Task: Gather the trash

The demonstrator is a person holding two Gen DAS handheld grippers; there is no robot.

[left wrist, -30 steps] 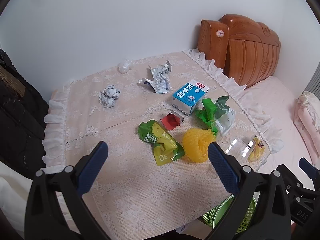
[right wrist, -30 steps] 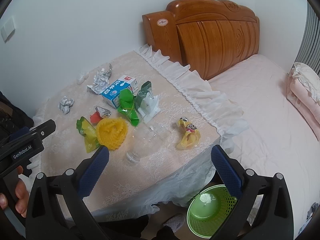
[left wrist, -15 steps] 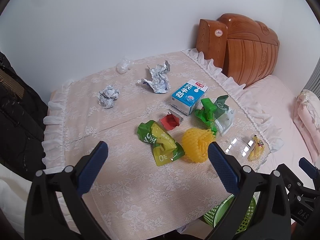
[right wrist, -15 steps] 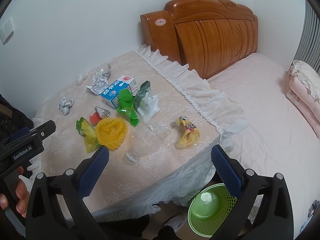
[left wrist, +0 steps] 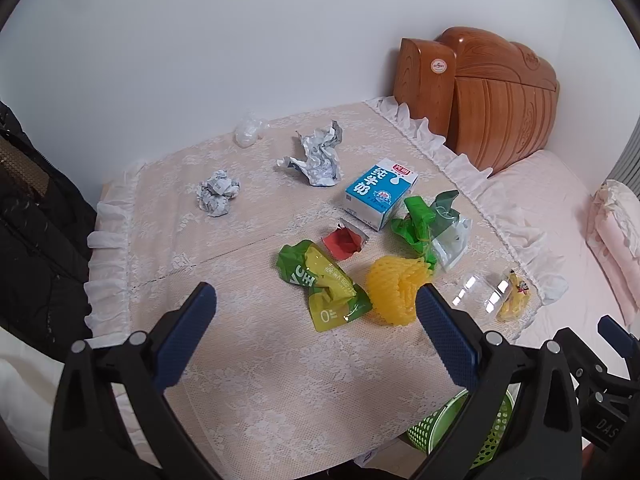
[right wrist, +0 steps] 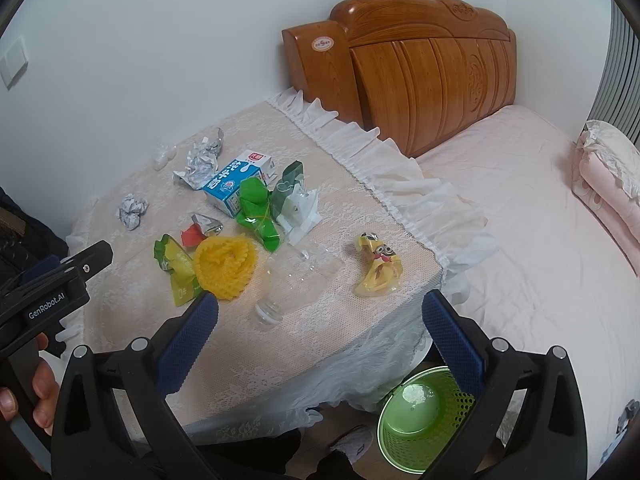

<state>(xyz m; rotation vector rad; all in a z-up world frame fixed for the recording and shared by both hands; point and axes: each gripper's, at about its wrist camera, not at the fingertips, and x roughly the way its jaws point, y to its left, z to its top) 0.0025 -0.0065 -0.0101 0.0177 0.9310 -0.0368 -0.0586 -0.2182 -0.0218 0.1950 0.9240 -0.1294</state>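
Left claw (left wrist: pixel 316 308): jaws spread wide, holding nothing, above the near part of the worktop (left wrist: pixel 248 380).
Right claw (right wrist: pixel 320 312): jaws wide apart, empty, over the worktop's near corner.
Clear bottle (right wrist: pixel 300 276): lies on its side between the yellow foam net (right wrist: pixel 224 264) and the yellow cartoon wrapper (right wrist: pixel 378 266); long axis runs near-left to far-right, neck toward the claw.
Milk carton (left wrist: pixel 380 192): lying flat, mid-worktop.
Green basket (right wrist: pixel 420 420): on the floor beside the worktop, upright.
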